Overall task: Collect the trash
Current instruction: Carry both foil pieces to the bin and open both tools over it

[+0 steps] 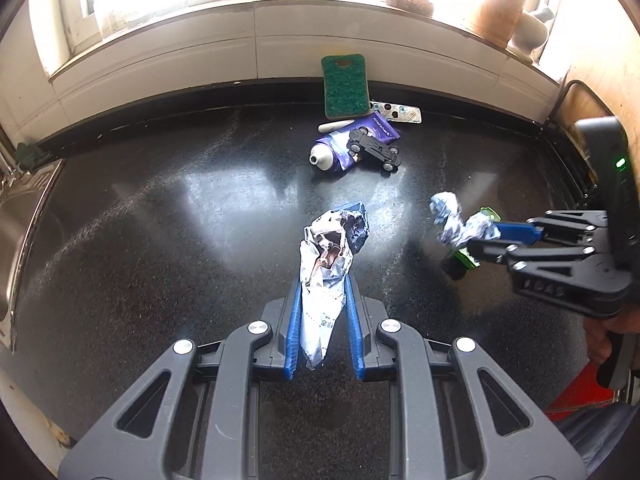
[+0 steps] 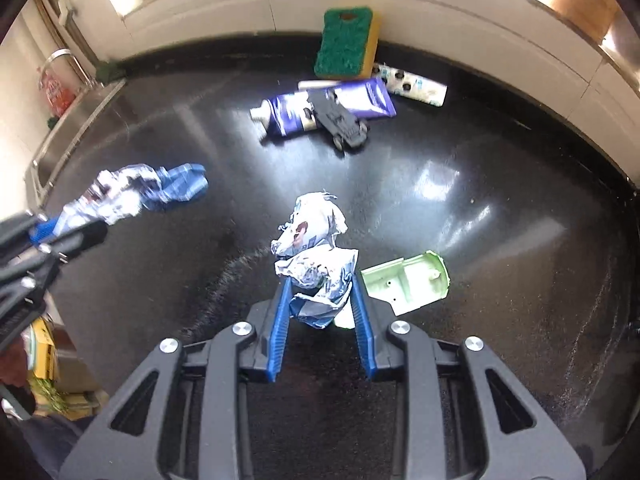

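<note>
My left gripper (image 1: 325,280) is shut on a long crumpled silver and blue wrapper (image 1: 328,264) and holds it above the black counter (image 1: 160,220). It also shows in the right wrist view (image 2: 132,196) at the left. My right gripper (image 2: 320,296) is shut on a crumpled white and blue wrapper (image 2: 316,256). In the left wrist view the right gripper (image 1: 496,236) comes in from the right with that wrapper (image 1: 456,220).
At the back by the wall lie a green and yellow sponge (image 2: 346,42), a purple tube (image 2: 320,108), a black toy car (image 2: 340,120) and a blister pack (image 2: 412,82). A green plastic part (image 2: 408,280) lies under my right gripper. A steel sink (image 1: 20,220) is at the left.
</note>
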`<state>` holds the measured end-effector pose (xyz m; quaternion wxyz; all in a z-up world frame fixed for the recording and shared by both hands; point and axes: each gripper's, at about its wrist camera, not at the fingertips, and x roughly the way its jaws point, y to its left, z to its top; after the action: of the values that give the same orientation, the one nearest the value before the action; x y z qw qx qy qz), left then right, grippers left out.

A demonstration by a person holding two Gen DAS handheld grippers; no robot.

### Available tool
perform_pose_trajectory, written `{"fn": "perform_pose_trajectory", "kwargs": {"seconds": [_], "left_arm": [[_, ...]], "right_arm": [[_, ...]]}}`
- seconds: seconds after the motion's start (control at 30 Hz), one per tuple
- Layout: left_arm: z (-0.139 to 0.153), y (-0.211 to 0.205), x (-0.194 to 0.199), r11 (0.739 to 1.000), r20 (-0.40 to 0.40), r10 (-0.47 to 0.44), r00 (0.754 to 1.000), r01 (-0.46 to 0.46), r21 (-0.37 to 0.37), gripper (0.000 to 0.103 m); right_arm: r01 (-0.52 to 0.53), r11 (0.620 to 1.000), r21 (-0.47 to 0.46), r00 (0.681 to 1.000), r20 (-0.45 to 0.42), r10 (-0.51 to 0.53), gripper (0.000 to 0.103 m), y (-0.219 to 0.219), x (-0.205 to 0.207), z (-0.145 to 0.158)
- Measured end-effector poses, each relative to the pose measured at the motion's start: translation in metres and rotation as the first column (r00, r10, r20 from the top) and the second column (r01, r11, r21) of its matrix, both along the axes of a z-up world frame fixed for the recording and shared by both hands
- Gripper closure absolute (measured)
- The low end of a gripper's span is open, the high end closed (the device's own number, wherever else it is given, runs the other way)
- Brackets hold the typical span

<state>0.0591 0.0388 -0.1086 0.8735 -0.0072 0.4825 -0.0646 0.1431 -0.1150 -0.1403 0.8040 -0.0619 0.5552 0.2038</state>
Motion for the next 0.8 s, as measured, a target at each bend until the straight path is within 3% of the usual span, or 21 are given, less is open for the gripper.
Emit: {"fn": "perform_pose_trajectory", "kwargs": {"seconds": [0.17,0.53,0.8], "left_arm": [[0.002,0.000,-0.004,1.000,0.007,0.001,1.000,-0.001,0.001,0.083],[0.007,0.003,-0.006,1.000,0.021,0.001,1.000,-0.001,0.003,0.083],[0.017,0.035,-0.022,0.996,0.040,0.085,0.996,-0.085,-0.004,0.083]], "right_arm": [[0.013,0.998,0.060,1.000,0.020,-0.014,0.073,-0.002,-0.005,0.023],[-0.009,0.998,0.065,0.999,0.044,0.006,0.073,0.006,-0.010,0.041],[-0.117,0.989,0.086,0.992,0.066,0.111,0.073,0.051,-0.012,0.059]]}}
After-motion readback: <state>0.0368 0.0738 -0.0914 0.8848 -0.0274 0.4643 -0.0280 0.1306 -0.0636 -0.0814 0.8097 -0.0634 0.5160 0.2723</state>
